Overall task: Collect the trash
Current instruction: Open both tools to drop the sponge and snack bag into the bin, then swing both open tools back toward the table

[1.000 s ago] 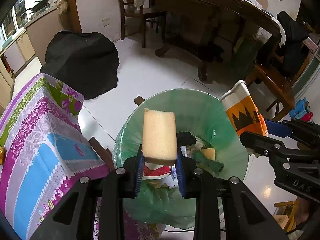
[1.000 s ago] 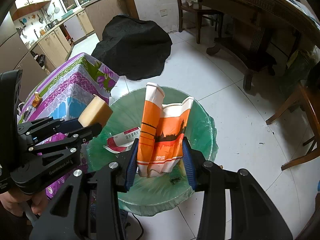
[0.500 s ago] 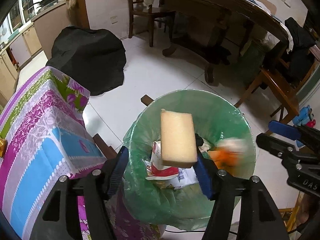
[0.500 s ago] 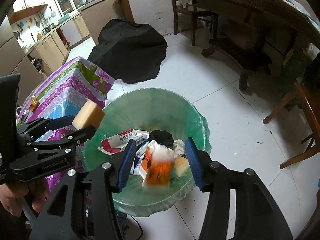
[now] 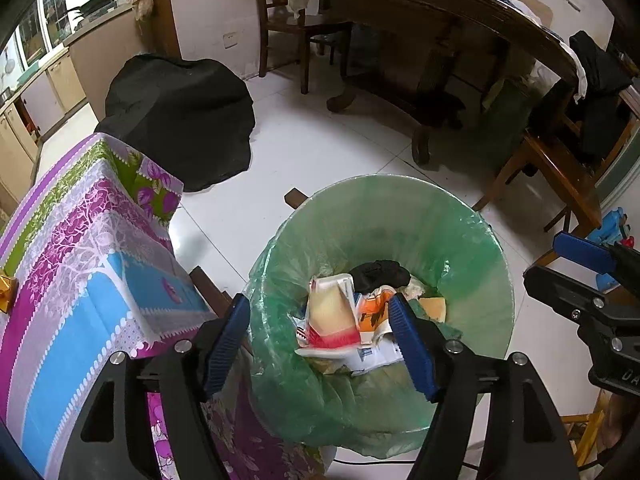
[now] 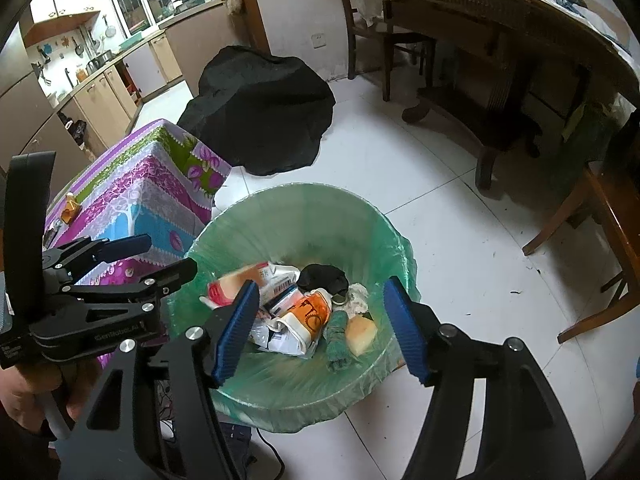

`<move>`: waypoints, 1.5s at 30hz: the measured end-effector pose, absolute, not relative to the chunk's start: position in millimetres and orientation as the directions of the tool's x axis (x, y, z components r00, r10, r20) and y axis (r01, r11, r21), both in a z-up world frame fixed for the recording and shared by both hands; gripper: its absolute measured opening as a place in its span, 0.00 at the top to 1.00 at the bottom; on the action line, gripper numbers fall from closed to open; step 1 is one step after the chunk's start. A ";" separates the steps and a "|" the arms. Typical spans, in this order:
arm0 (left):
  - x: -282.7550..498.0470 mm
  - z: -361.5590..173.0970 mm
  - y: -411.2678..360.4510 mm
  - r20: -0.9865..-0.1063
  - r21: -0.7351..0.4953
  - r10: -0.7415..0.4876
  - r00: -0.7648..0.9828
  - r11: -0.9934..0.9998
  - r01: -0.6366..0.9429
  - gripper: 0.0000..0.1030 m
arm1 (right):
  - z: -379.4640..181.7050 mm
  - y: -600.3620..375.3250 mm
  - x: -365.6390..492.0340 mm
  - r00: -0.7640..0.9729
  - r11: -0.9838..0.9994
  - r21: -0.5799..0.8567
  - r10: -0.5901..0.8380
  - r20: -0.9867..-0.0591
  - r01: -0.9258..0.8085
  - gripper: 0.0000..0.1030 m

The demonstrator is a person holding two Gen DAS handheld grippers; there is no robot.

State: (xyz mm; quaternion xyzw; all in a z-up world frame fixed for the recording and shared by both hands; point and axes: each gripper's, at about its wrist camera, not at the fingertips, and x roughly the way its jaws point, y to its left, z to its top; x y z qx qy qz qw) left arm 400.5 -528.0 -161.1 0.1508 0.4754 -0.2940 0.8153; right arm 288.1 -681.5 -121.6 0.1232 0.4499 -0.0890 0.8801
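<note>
Both grippers are hovering over the green-lined trash bin, pointing down into it. The left gripper has its blue-padded jaws standing apart and still opening; nothing is pressed between the pads, only the bin's contents showing in the gap. The yellow sponge, blurred, is lying inside the bin on top of the pile, clear of both pads. The right gripper is also apart and opening, pads touching nothing. The orange-and-white carton is lying in the bin among crumpled white packaging, near the middle of the pile. Beside it inside the bin: a green cloth roll, a pale yellow sponge piece, a black wad toward the bin's far side.

A floral purple tablecloth is draped over a table touching the bin's left side. A black cover is heaped on the white floor beyond the bin. A dark wooden table is standing well beyond the bin. A person's hand is gripping the left gripper's handle, left of the bin.
</note>
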 end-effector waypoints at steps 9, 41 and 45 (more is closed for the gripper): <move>397.7 -156.6 -525.5 -0.861 -0.030 -0.336 0.381 0.782 0.623 0.30 | -120.2 -682.1 285.0 0.583 0.954 0.137 -0.047 -0.811 0.267 0.39; 405.2 -118.2 -427.2 -0.810 -0.026 -0.377 0.448 0.787 0.616 0.28 | -99.3 -630.9 300.3 0.660 0.982 0.146 0.029 -0.750 0.122 0.32; 434.4 -103.7 -298.0 -0.784 -0.015 -0.301 0.543 0.884 0.468 0.28 | -93.4 -571.6 327.5 0.672 0.991 0.136 0.114 -0.732 -0.020 0.30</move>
